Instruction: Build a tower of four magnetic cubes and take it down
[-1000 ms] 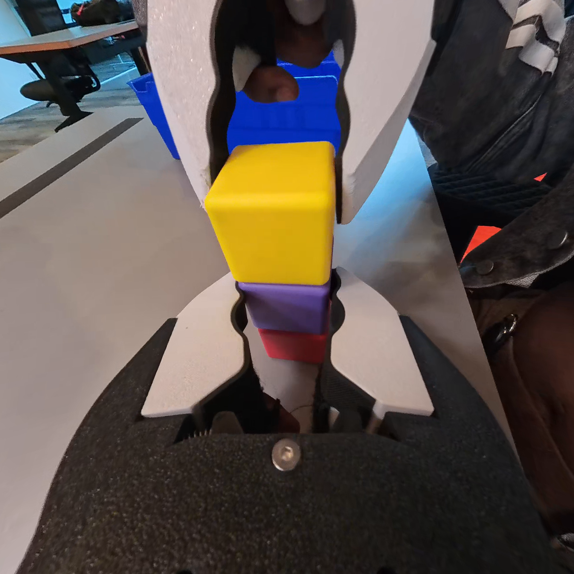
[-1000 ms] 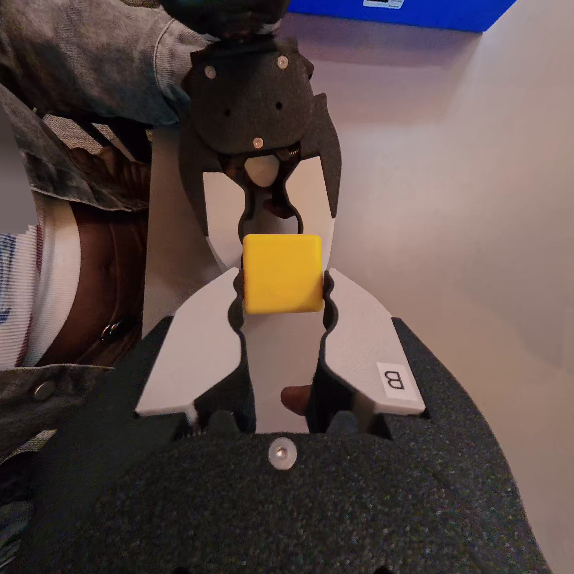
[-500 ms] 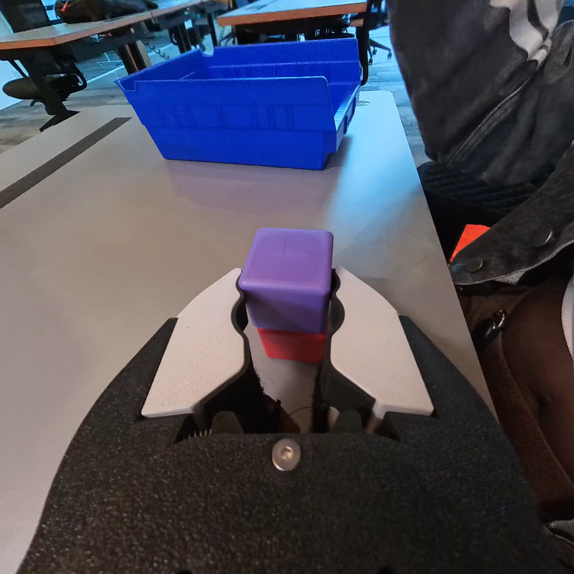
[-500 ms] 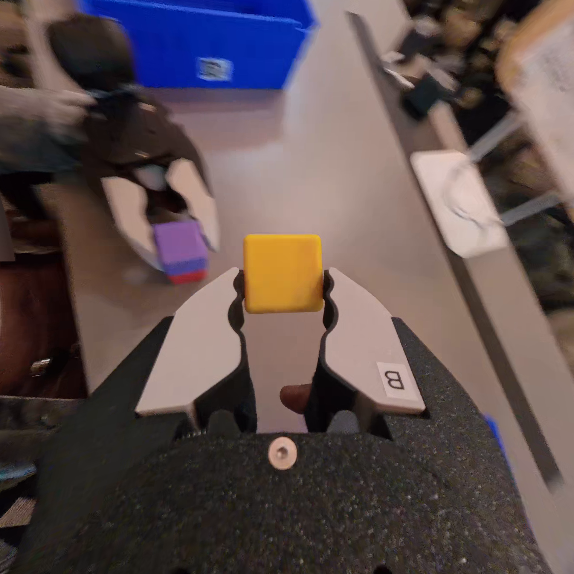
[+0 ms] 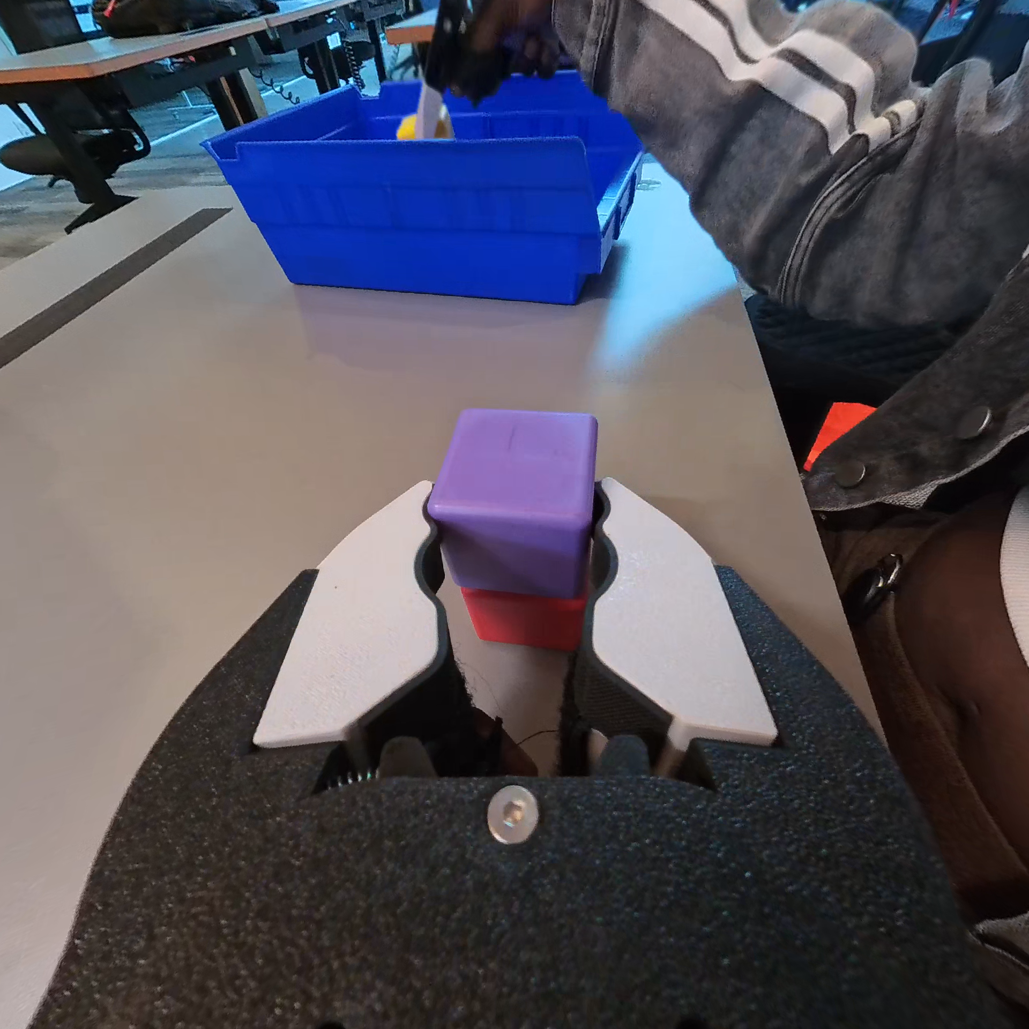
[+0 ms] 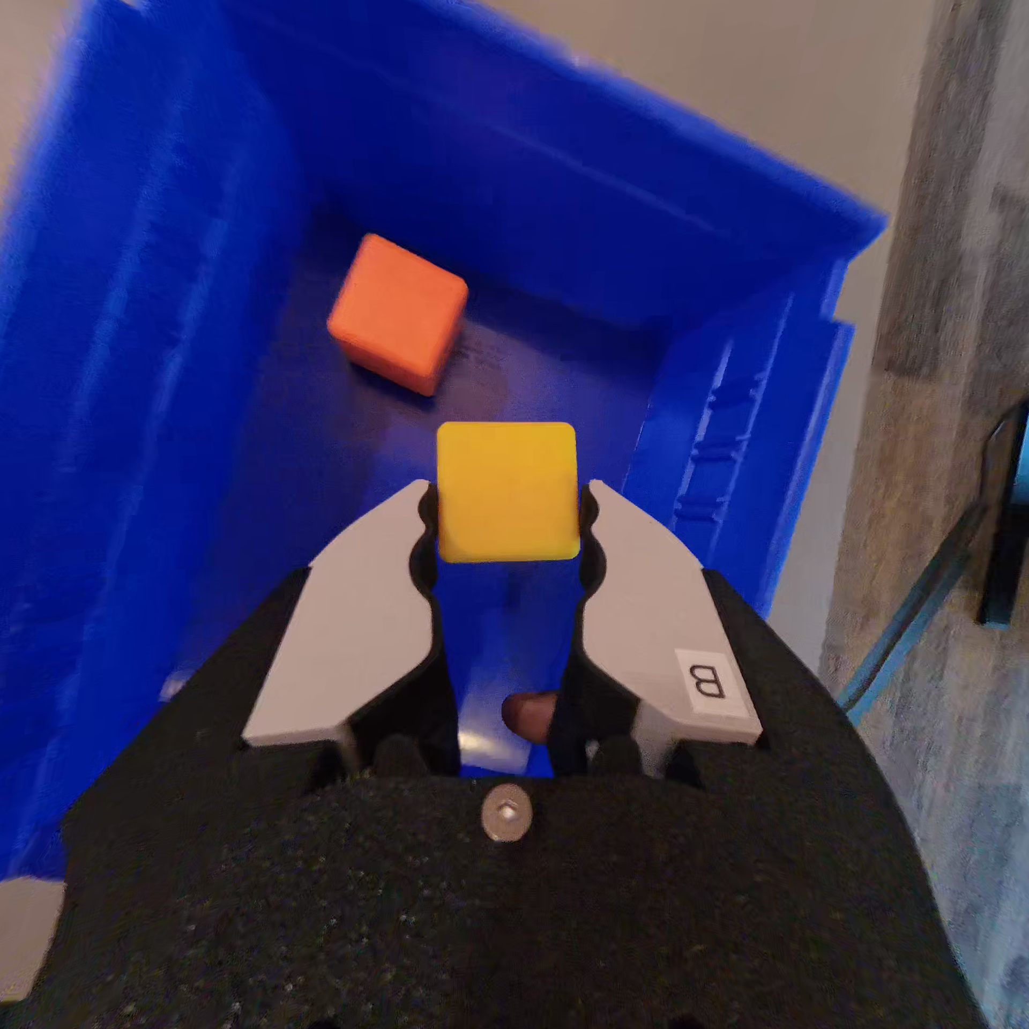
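dim indoor light | motion blur on bin (image 6: 167, 278) | wide-angle edge distortion

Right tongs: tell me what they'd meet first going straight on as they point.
Likely the floor of the blue bin: the right tongs, holding the yellow cube, point down into it. The orange cube lies off to the left.

We see our right gripper (image 6: 508, 504) clamped on a yellow cube (image 6: 506, 490), both pads pressed to its sides, above the inside of a blue bin (image 6: 724, 401). An orange cube (image 6: 398, 312) lies tilted on the bin's floor, beyond the yellow one.
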Demonstrator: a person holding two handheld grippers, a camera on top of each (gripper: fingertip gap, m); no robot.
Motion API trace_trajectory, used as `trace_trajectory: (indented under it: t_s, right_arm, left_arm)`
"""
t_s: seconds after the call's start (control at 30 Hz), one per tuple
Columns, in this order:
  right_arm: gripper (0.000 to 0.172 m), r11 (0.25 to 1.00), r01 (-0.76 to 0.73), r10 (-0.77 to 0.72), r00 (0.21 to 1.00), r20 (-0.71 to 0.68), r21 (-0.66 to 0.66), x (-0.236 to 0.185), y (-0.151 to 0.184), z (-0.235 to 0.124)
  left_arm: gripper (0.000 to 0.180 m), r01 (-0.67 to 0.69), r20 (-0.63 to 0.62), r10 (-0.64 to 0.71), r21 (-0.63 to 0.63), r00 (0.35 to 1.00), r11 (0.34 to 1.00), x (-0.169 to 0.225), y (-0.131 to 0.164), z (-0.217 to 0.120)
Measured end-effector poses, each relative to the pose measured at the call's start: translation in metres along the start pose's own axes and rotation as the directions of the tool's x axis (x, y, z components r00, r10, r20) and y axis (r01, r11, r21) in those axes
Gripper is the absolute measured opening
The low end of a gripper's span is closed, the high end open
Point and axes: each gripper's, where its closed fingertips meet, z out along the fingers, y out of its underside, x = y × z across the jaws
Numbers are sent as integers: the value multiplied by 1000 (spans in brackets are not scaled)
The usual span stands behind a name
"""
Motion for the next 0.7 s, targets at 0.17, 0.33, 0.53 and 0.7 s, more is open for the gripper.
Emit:
trace_trajectory:
  t_s: [0.17, 0.33, 0.53, 0.7]
  right_arm:
    - [49, 996, -62, 59, 997, -53, -64, 7, 18, 21]
    - [49, 992, -95, 88, 992, -87, -81, 11, 25, 27]
    - [49, 990, -104, 99, 994, -49, -98, 7, 34, 31]
    - [69, 979, -34, 32, 999, 15, 199, -24, -15, -19]
  left_arm:
    - [50, 0, 0, 0, 0, 1000, 1000, 0, 0, 0]
    - [50, -1, 0, 1, 0, 1000, 1000, 0, 0, 0]
    - [50, -1, 1, 1, 0, 1000, 1000, 0, 0, 0]
    - [58, -24, 9, 24, -3, 1000, 1000, -1, 0, -1]
